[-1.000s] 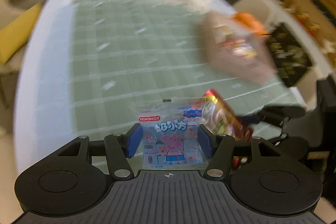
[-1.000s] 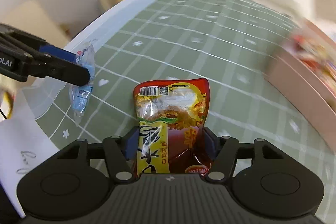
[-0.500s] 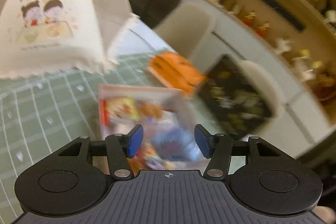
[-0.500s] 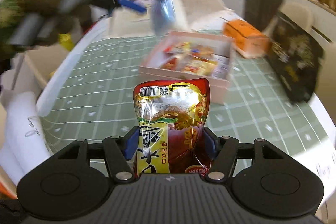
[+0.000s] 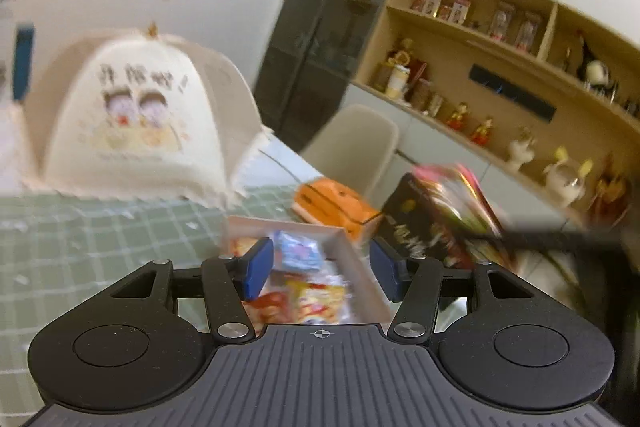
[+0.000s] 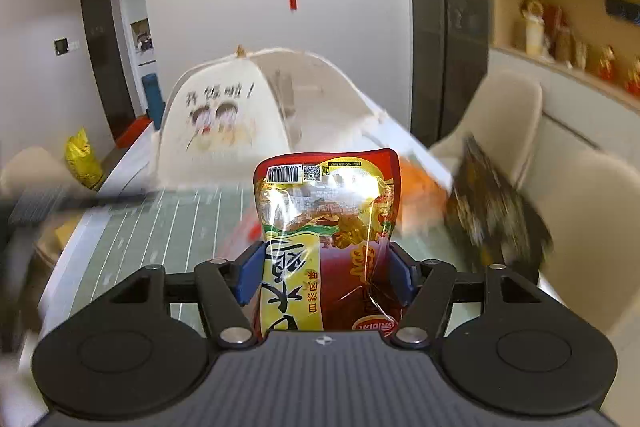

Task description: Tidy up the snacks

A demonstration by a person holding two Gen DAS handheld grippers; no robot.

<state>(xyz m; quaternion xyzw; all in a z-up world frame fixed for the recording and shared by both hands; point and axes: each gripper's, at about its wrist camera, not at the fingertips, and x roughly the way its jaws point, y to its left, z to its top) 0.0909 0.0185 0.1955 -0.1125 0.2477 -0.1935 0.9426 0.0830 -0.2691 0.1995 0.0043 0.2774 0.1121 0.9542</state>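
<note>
Holding a red and yellow snack pouch (image 6: 326,239) upright, your right gripper (image 6: 325,277) showed the pouch in the lower middle of its frame, between both blue pads; its jaws had just been opening a little, yet the pads were still against the pouch sides. Your left gripper (image 5: 323,269) was released, with nothing between its pads, and its jaws had just been closing slightly. Below it, in the lower middle of the left frame, stood the pink box (image 5: 362,275) with several snack packets, a small blue packet (image 5: 300,255) lying on top. Behind the box were an orange box (image 5: 334,205) and a black bag (image 5: 430,227). A white food cover (image 5: 136,119) filled the left side above the green checked tablecloth (image 5: 100,239).
</note>
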